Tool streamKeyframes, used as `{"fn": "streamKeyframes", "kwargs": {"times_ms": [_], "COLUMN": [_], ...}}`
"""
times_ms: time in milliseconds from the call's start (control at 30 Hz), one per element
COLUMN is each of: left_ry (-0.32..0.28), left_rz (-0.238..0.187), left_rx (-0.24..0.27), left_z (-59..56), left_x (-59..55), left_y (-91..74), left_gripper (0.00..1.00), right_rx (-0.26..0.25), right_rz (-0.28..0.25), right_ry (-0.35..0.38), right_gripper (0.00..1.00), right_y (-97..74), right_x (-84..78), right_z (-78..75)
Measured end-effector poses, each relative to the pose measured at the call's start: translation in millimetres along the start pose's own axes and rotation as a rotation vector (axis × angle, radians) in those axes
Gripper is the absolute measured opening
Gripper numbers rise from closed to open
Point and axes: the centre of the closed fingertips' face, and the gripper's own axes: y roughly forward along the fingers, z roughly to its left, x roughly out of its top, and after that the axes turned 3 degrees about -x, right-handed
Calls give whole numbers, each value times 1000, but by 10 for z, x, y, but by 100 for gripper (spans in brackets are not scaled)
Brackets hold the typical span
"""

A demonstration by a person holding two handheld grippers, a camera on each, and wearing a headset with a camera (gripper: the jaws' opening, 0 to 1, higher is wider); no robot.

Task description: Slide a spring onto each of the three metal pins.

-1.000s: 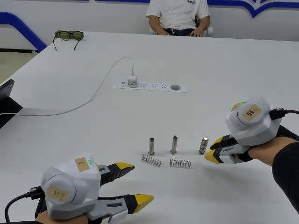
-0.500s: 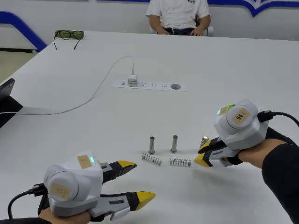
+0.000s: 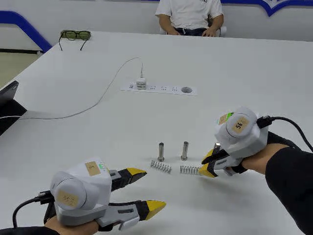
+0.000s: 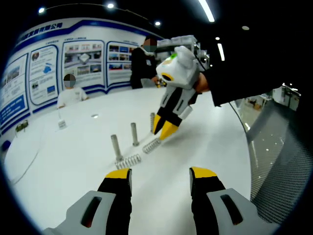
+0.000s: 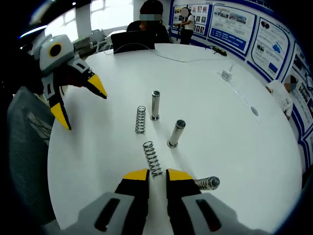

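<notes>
Three metal pins stand in a row on the white table: left pin [image 3: 161,151], middle pin [image 3: 185,150], and right pin [image 3: 216,146], which wears a spring [image 5: 208,183]. Two loose springs lie in front of them, one at the left [image 3: 160,167] and one at the right [image 3: 190,170]. My right gripper [image 3: 206,164] is low at the right spring's end. In the right gripper view that spring [image 5: 152,157] reaches into the narrow gap of the right gripper [image 5: 157,175], whose jaws stay slightly apart. My left gripper [image 3: 142,188] hovers open and empty, nearer to me.
A white power strip [image 3: 159,89] with a plugged charger [image 3: 141,83] and a long cable lies mid-table. Dark glasses [image 3: 74,35] rest at the far left corner. A person [image 3: 190,14] sits at the far edge. A dark object [image 3: 7,105] juts in at the left.
My right gripper has moved left and down from beside the right pin to the end of the right loose spring. The left gripper has barely shifted.
</notes>
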Motion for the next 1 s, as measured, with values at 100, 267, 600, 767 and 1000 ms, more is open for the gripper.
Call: {"fn": "streamKeyframes", "kwargs": {"times_ms": [100,267,600,767,1000], "left_ry": [0,-1,-3,-1,3], "left_rz": [0,0,1,3,6], "left_rx": [0,0,1,-1,-2], "left_z": [3,9,21,12,4], "left_x": [0,5,1,-2,2], "left_y": [4,9,10,13,12], "left_gripper": [48,48,48,48,47], "right_rx": [10,34,60,75,85], "right_rz": [7,28,72,83,96], "right_ry": [-8,-29,-64,-74,-91], "right_gripper": [14,14,12,12,12], "right_y": [25,84,116,129,141], "right_x": [6,-9,-70,-77,-92], "right_z": [1,14,22,44,65]}}
